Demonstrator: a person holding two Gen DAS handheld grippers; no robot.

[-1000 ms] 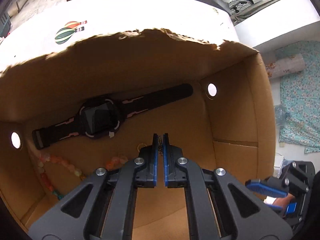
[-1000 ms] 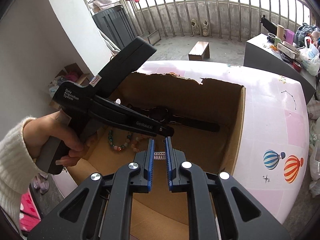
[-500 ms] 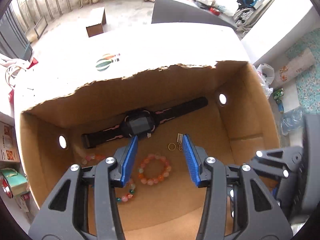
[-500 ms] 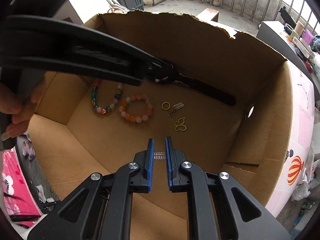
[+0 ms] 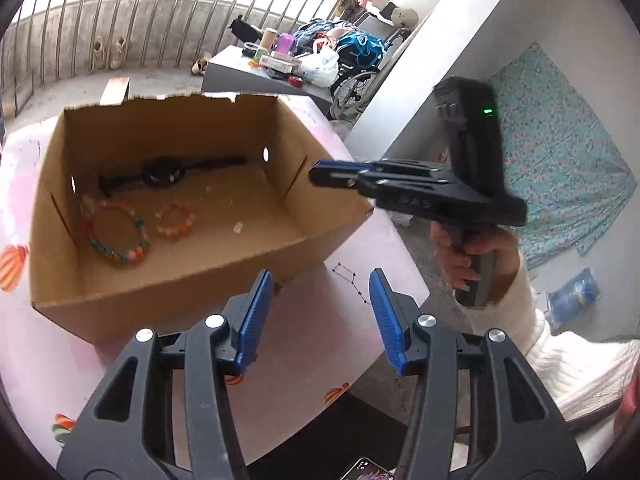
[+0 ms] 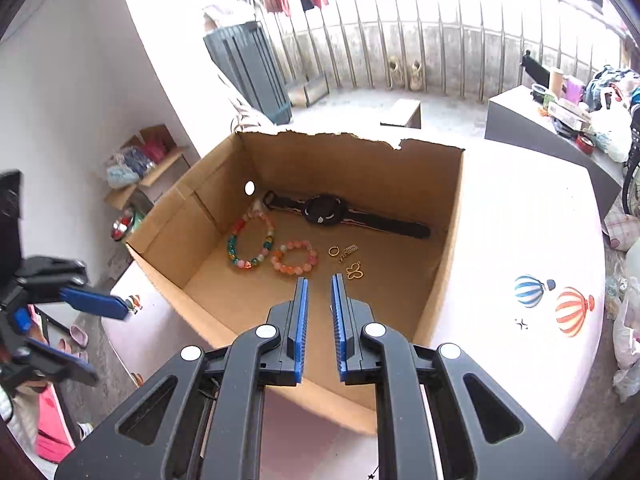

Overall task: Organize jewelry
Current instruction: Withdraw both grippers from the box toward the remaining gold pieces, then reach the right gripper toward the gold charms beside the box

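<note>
Both tongs withdrawn from box (image 6: 448, 240) | left tongs (image 5: 320, 316) opening, empty | right tongs (image 6: 318, 328) closed | bracelets (image 6: 294, 262): 2 | watch (image 6: 324, 208): 1

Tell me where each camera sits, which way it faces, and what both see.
Left wrist: on the left gripper, jaws opening and empty, looking down over the table at the cardboard box; the person's hand holding the right gripper shows.
Right wrist: on the right gripper, looking down into the box from its near edge; the left gripper shows at the left edge.
Shared: box, black watch, two bead bracelets.
</note>
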